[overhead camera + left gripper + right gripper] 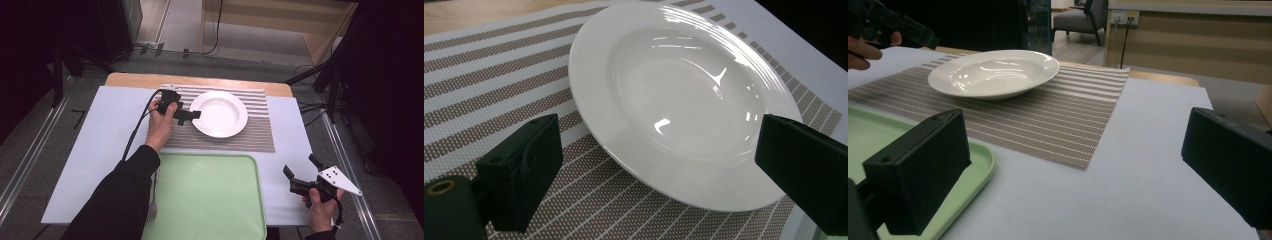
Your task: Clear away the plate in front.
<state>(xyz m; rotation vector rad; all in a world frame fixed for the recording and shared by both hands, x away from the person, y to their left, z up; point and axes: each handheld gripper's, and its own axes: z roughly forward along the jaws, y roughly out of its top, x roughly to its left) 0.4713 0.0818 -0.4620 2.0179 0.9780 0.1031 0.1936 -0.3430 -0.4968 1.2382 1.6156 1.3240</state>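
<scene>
White glazed deep plate (pixel 219 113) sits centred on striped placemat (pixel 255 132), empty, upright. All places below relative to the plate.

Left gripper (pixel 189 115) at the plate's left rim, jaws spread wide. In the left gripper view one jaw is over the mat outside the rim, the other over the plate's near side; rim lies between them. Whether either jaw touches the rim: can't tell. Nothing held.

Right gripper (pixel 301 171) well apart from the plate, toward the near right, over bare table surface (pixel 100 135); jaws wide, empty, pointed toward the plate.

Green tray (pixel 210 195) lies nearer the person than the plate, just past the mat's near edge, empty. Fork (pixel 153 200) beside the tray's left edge, well apart from the plate, partly under the sleeve.

Handling judgement: looks ceramic, so stiff, fairly heavy for a pinch, breakable if dropped. Glaze is glossy, likely slippery against hard jaw pads. Best hold is the broad flat rim, one jaw under and one on top, pushed in deep; a one-sided rim grip will let it tip, so lift level and slow.
</scene>
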